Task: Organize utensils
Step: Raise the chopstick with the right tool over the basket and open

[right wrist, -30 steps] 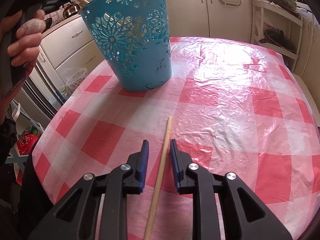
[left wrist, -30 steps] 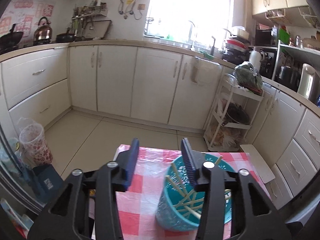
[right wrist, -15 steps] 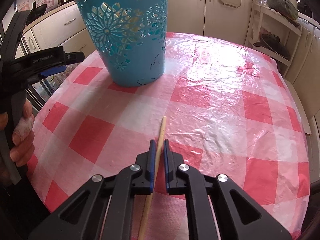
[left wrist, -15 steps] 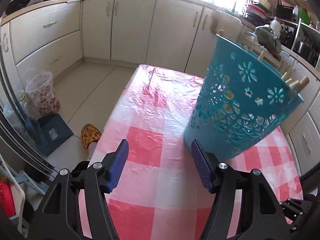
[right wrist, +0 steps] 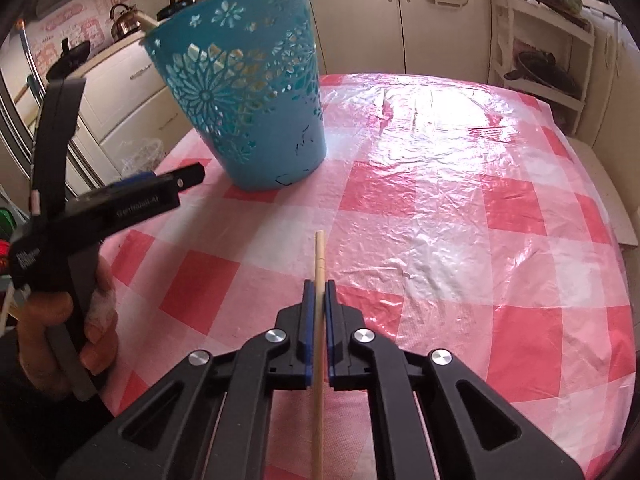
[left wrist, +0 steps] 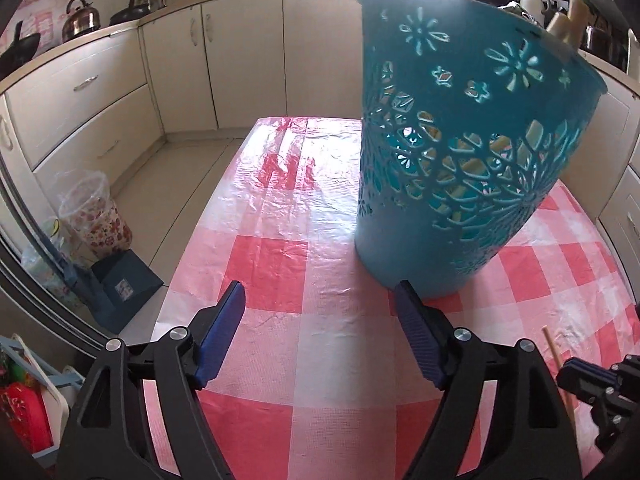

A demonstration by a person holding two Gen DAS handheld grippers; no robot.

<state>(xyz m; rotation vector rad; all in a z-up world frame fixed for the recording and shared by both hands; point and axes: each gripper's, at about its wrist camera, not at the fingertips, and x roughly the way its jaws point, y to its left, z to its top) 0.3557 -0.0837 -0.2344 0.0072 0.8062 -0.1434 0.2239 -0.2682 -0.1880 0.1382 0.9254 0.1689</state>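
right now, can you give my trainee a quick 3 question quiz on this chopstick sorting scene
1. True or false: the right gripper is shut on the single wooden chopstick.
2. What stands in front of the open left gripper? A) steel kettle B) teal perforated plastic basket C) glass jar
3. Fill in: the basket stands on a red and white checked ____.

Key: 1 true; 2 B; 3 tablecloth

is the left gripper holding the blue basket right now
No, the left gripper is wide open with nothing between its fingers, and the blue basket stands on the checked tablecloth ahead of its right finger.
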